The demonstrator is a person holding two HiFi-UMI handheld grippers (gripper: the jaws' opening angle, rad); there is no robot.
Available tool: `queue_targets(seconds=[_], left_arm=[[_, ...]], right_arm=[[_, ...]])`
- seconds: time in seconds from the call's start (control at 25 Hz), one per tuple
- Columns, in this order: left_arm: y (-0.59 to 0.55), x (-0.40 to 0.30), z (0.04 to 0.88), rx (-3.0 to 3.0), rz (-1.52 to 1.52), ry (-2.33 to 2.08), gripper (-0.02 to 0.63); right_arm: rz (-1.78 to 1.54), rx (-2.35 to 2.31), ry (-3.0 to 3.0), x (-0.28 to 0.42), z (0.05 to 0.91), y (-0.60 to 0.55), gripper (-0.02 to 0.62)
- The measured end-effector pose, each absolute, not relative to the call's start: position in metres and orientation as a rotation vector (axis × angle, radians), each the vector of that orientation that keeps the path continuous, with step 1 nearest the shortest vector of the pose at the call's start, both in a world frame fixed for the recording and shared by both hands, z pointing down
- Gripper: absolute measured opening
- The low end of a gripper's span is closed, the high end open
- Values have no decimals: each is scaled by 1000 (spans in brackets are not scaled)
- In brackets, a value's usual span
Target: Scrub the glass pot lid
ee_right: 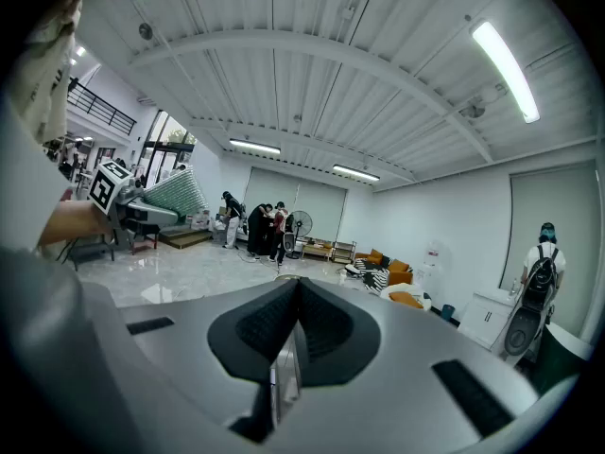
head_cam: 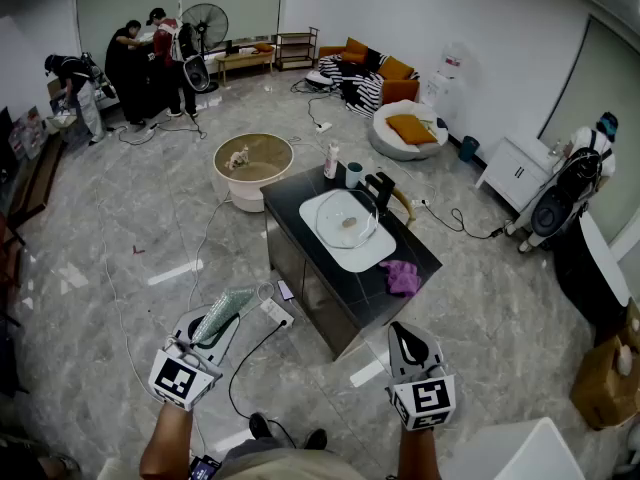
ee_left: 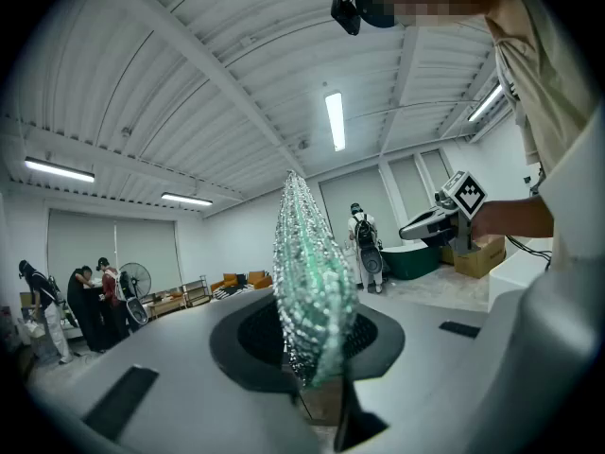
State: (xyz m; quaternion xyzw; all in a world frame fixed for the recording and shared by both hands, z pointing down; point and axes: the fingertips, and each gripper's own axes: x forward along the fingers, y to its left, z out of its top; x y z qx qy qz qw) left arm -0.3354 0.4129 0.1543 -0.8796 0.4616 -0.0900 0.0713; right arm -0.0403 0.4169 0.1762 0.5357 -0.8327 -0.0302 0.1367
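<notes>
Lying in the white basin point(head_cam: 378, 260) set in the black counter point(head_cam: 425, 260), the glass pot lid point(head_cam: 347, 221) shows a brownish spot at its middle, perhaps its knob; a purple cloth point(head_cam: 402, 277) lies just beside the basin; well apart from the counter, the left gripper point(head_cam: 212, 330) clamps a glittery green scrubber point(ee_left: 310, 282); the right gripper point(head_cam: 405, 340) has its jaws pressed together on nothing.

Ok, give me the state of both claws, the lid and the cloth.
left claw: shut on the scrubber.
right claw: shut, nothing in it.
glass pot lid: lying flat in the white basin, neither claw near it.
purple cloth: crumpled on the black counter, beside the basin.
</notes>
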Motion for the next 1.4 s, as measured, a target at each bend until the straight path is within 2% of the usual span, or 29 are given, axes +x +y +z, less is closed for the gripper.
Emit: queue_targets(seconds=[0.68,1.04,1.4], left_arm=[[383,-339,166,-2738,-301,1273,86],[349,-344,151,-2779,-152,1147,86],[317,-360,160,-2748,-131,1123,86]], right_arm=[[-99,1574,-2374,-71,176,389,23],[-127,1635,-2343,-117,165,353,25],[-129,1650,-2317,-129,164,328,25]])
